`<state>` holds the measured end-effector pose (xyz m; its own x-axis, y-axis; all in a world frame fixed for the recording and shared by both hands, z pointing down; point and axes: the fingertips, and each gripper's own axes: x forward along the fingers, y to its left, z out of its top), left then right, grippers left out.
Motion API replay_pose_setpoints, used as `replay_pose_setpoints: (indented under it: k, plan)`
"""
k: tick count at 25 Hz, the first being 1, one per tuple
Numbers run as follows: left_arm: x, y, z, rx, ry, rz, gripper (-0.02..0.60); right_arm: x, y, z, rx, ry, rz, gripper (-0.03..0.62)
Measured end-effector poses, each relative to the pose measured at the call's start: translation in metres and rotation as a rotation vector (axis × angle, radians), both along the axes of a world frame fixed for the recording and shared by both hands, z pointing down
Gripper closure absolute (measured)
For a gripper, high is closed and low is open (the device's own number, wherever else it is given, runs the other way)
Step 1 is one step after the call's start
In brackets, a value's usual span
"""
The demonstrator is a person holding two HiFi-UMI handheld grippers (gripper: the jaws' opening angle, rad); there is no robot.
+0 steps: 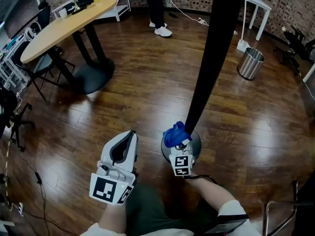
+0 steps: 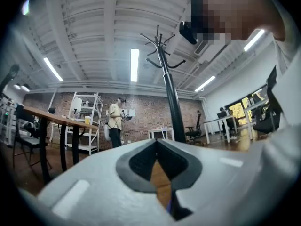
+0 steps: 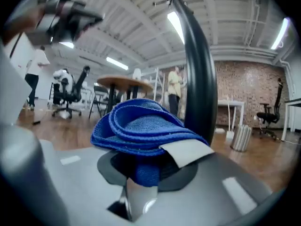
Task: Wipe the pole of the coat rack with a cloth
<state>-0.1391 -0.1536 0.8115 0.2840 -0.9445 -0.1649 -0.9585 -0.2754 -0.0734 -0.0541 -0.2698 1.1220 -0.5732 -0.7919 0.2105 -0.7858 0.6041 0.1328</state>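
The coat rack's black pole point(image 1: 211, 63) rises from a round base point(image 1: 196, 142) on the wood floor. A folded blue cloth point(image 1: 174, 134) sits against the pole's lowest part, just above the base, with my right gripper point(image 1: 178, 142) shut on it. In the right gripper view the cloth point(image 3: 141, 126) bulges out over the jaws, its white tag point(image 3: 186, 150) on top, and the pole point(image 3: 200, 88) stands right behind it. My left gripper point(image 1: 131, 133) hangs to the left of the base, shut and holding nothing. From the left gripper view the pole point(image 2: 171, 102) and its hooks are seen a little way off.
An oval wooden table point(image 1: 64, 23) on a black pedestal stands at the back left, with chairs beside it. A metal waste bin point(image 1: 251, 63) and a white side table point(image 1: 258, 6) are at the back right. A person's legs point(image 1: 156, 11) are at the far end. A chair frame point(image 1: 280, 215) is near right.
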Motion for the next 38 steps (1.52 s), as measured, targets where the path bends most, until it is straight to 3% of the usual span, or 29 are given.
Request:
replay_pose_setpoints:
  k: [2, 5, 9, 11, 14, 18, 21, 23, 27, 30, 32, 35, 38]
  plan:
    - [-0.003, 0.0, 0.006, -0.031, -0.018, 0.015, 0.58, 0.001, 0.008, 0.111, -0.115, 0.162, 0.002, 0.493]
    - [0.0, 0.004, 0.013, -0.07, -0.021, 0.05, 0.58, 0.012, 0.013, 0.197, -0.254, 0.252, -0.03, 0.493]
    - [-0.007, 0.001, 0.036, -0.109, -0.017, 0.006, 0.58, 0.015, 0.013, 0.237, -0.319, 0.277, -0.038, 0.493]
    - [-0.001, -0.002, 0.044, -0.11, -0.015, 0.018, 0.58, 0.01, 0.014, 0.219, -0.27, 0.239, -0.039, 0.493]
    - [0.007, -0.001, 0.051, -0.128, 0.01, 0.048, 0.58, -0.02, 0.034, 0.106, -0.08, 0.11, -0.119, 0.494]
    - [0.012, -0.008, 0.016, -0.165, 0.12, 0.11, 0.58, -0.02, 0.067, -0.142, 0.196, -0.098, -0.169, 0.496]
    - [0.022, -0.018, -0.064, -0.128, 0.123, 0.153, 0.58, 0.014, 0.08, -0.318, 0.237, -0.328, -0.137, 0.496]
    - [0.035, -0.023, -0.128, -0.102, 0.103, 0.2, 0.58, 0.037, 0.083, -0.411, 0.229, -0.398, -0.111, 0.496]
    - [0.051, -0.013, -0.256, -0.07, 0.101, 0.181, 0.58, 0.064, 0.103, -0.56, 0.24, -0.401, -0.134, 0.496]
    - [0.06, -0.004, -0.338, -0.102, 0.05, 0.18, 0.58, 0.065, 0.13, -0.65, 0.262, -0.365, -0.191, 0.496]
    - [0.059, 0.003, -0.394, -0.138, 0.04, 0.185, 0.58, 0.067, 0.139, -0.701, 0.22, -0.327, -0.204, 0.496]
    - [0.054, 0.016, -0.487, -0.12, 0.048, 0.183, 0.58, 0.079, 0.141, -0.789, 0.189, -0.316, -0.194, 0.496]
    - [0.057, 0.031, -0.546, -0.112, 0.075, 0.216, 0.58, 0.084, 0.15, -0.859, 0.248, -0.312, -0.212, 0.494]
